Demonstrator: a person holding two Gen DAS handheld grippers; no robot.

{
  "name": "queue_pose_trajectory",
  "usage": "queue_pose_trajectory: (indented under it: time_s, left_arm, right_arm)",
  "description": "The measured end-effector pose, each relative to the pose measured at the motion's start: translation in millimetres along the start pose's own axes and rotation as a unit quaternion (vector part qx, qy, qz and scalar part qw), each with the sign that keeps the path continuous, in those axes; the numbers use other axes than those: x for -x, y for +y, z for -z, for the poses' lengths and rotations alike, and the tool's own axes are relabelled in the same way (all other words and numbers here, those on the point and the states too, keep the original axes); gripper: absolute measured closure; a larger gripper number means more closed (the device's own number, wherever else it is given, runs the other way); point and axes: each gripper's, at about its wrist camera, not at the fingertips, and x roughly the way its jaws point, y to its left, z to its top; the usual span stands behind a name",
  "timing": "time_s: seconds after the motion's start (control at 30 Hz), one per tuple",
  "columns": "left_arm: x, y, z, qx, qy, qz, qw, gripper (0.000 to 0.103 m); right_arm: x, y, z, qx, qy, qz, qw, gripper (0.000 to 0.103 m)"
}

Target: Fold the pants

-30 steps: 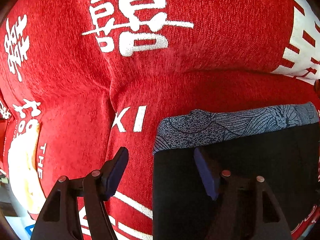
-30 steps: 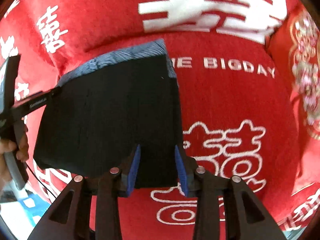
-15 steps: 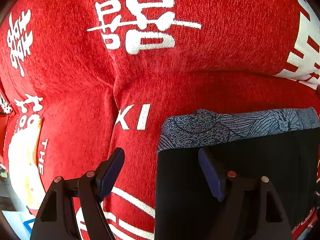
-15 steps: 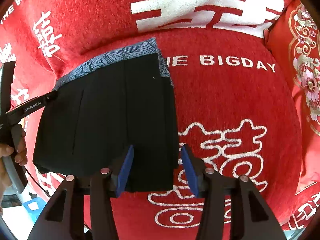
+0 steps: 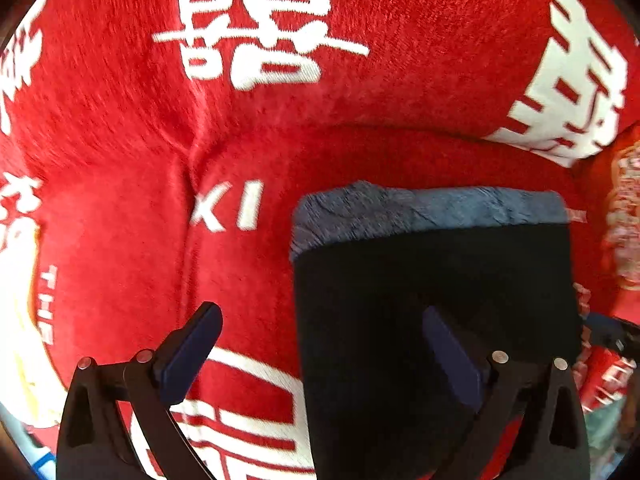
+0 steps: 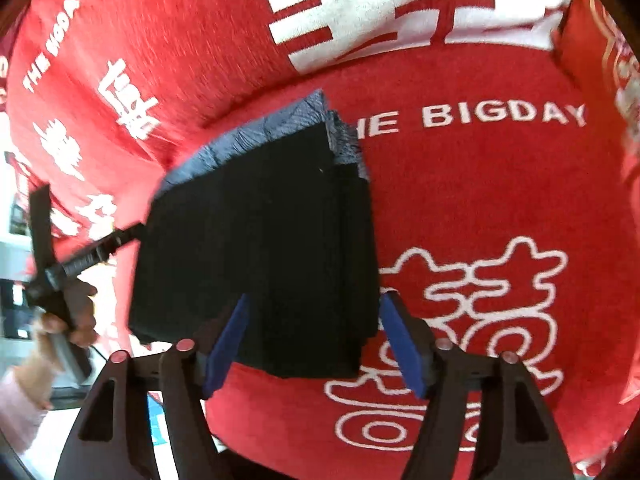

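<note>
The pants [image 6: 260, 248] lie folded into a compact, roughly square black bundle on the red cover [image 6: 480, 200], flat and stacked in several layers whose edges show along the right side. A blue-grey patterned band [image 5: 424, 208] runs along the far edge, peeking out from under the black top layer. The bundle sits just left of the white "BIGDAY" lettering, its near corner slightly uneven.

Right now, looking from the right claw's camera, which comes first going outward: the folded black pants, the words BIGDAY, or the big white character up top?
1. Folded black pants: nearest, their near edge lying between the right claw's open fingers.
2. BIGDAY lettering: farther out, to the right on the red seat cover.
3. Big white character: farthest, at the top on the backrest.
</note>
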Motion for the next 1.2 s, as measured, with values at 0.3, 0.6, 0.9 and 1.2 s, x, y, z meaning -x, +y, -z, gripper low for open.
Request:
queue_pose_trajectory:
  time_s: [0.3, 0.6, 0.9, 1.2]
  left_arm:
    - [-26.9, 23.1, 6.1, 0.032, 0.067, 0.144, 0.9868, 0.002]
    - [-68.6, 10.8, 8.6, 0.034, 0.104, 0.209, 0.9718, 0.002]
    - [-66.6, -4.0, 2.8, 0.046, 0.078, 0.160, 0.9830, 0.008]
    - [-19.9, -19.5, 10.7, 0.056, 0.021, 0.122, 0.9907, 0.043]
  right_arm:
    - [-27.7, -39.6, -24.4, -0.040, 0.029, -0.118, 0.992, 0.026]
    - [-70.9, -58.2, -41.0, -0.050, 0.061, -0.194, 0.978, 0.025]
    - [-80.5, -62.4, -51.1, -0.070, 0.083, -0.215, 0.971, 0.033]
    - [-62.0, -55.9, -49.1, -0.089, 0.089, -0.245, 0.961, 0.064]
